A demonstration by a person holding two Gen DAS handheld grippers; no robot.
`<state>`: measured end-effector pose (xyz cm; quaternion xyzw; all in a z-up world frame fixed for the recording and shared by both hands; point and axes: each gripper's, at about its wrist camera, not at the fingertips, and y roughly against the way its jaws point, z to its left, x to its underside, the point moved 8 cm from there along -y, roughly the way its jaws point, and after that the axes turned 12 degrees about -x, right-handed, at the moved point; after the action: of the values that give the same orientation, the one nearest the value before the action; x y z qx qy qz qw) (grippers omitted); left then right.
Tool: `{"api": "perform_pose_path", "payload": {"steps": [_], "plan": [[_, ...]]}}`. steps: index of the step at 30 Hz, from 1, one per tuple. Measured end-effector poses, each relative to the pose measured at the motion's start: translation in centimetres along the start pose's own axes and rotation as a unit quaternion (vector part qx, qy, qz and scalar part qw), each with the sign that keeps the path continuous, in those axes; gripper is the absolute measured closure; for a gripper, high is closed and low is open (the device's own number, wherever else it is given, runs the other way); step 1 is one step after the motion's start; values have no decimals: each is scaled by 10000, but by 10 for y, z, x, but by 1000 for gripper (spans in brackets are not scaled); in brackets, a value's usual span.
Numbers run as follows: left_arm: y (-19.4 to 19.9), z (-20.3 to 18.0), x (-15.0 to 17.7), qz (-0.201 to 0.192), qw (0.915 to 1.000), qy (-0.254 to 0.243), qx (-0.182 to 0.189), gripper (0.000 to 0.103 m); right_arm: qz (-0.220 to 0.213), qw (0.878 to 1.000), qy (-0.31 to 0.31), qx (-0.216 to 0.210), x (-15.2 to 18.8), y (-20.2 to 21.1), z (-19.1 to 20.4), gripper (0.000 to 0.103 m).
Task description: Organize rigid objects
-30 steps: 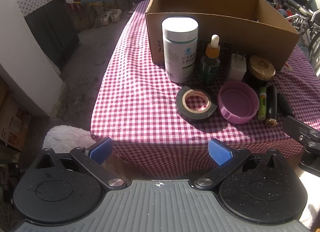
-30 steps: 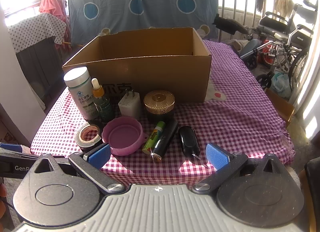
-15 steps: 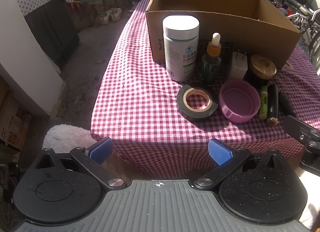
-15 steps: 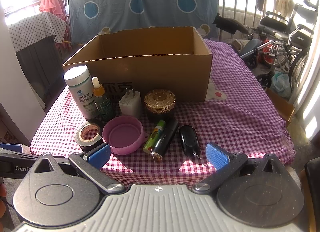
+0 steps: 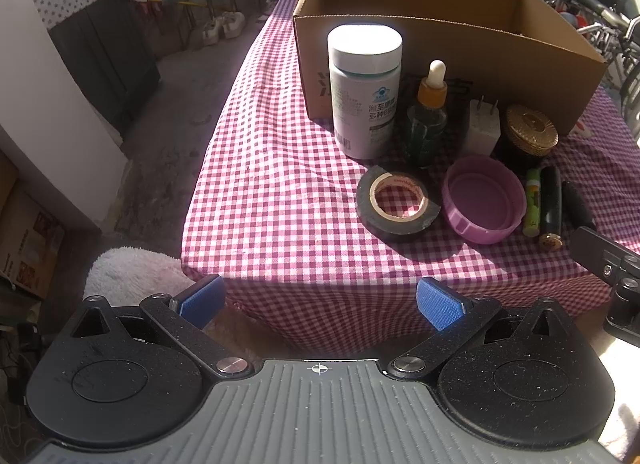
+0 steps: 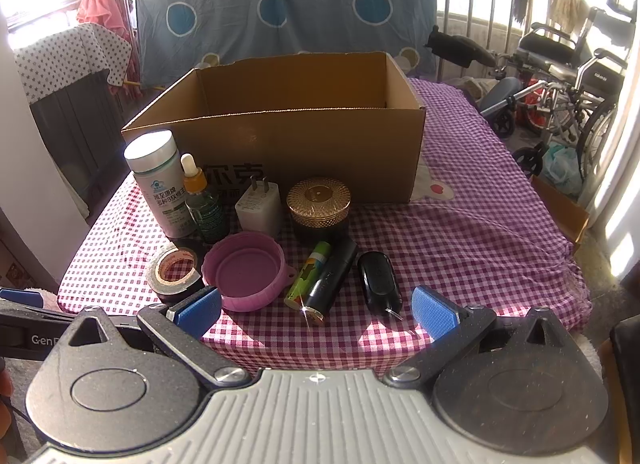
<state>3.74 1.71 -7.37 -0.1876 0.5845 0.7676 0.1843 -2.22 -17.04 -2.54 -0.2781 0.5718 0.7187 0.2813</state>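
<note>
An open cardboard box (image 6: 304, 152) (image 5: 448, 64) stands at the back of the checked table. In front of it stand a white bottle (image 6: 160, 184) (image 5: 365, 88), a dropper bottle (image 6: 202, 200) (image 5: 428, 112), a white charger (image 6: 259, 206) and a gold-lidded jar (image 6: 319, 202). Nearer lie a black tape roll (image 5: 396, 202) (image 6: 174, 270), a purple lid (image 6: 245, 276) (image 5: 482, 198), a green tube (image 6: 309, 274), a black tube (image 6: 332, 276) and a black fob (image 6: 378, 282). My left gripper (image 5: 320, 300) is open and empty before the table's front edge. My right gripper (image 6: 316, 306) is open and empty, just short of the tubes.
The table's left edge drops to a concrete floor (image 5: 176, 112). A wheelchair (image 6: 560, 76) and clutter stand to the right. A white fluffy mat (image 5: 128, 272) lies below the table's near corner. A blue patterned cloth (image 6: 280, 8) hangs behind.
Both grippers have edged slightly toward the table; the objects sit a little lower and closer in both views. Nothing was grasped or moved.
</note>
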Motion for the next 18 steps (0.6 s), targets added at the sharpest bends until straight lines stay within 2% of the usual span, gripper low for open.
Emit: {"api": "perform_pose_path", "payload": {"steps": [13, 18], "plan": [[-13, -5, -3, 148, 9999, -71, 24, 1, 21, 10000, -24, 34, -3, -12, -4, 0], [-14, -13, -7, 32, 9995, -153, 274, 1, -76, 9999, 118, -69, -6, -13, -8, 0]]}}
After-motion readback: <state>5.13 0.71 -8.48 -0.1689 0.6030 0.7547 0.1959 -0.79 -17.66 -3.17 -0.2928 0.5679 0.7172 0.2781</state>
